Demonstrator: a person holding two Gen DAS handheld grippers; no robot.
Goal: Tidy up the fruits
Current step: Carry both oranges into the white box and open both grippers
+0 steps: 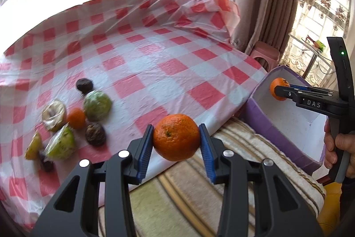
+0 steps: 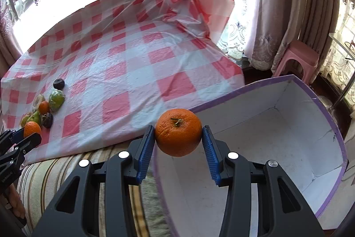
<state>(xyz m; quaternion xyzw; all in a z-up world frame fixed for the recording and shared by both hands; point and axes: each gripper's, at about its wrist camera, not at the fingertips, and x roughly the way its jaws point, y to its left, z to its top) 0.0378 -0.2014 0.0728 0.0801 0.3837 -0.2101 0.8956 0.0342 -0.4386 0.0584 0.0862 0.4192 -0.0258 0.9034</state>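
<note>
My left gripper (image 1: 176,139) is shut on an orange (image 1: 176,137) and holds it in the air over the near edge of the checked cloth (image 1: 155,54). My right gripper (image 2: 178,137) is shut on a second orange (image 2: 178,132), held above the near rim of a purple box (image 2: 261,143) with a white, empty inside. In the left wrist view the right gripper (image 1: 280,89) shows over that box (image 1: 286,117). A heap of fruit lies on the cloth at the left: a small orange (image 1: 75,118), green wrapped fruits (image 1: 97,105) and dark round fruits (image 1: 95,133).
The cloth lies on a striped bed cover (image 1: 233,148). A pink stool (image 2: 297,61) stands by the curtains (image 2: 277,3) at the right. A glass side table (image 1: 315,48) stands further right. The cloth's far corner is bunched up.
</note>
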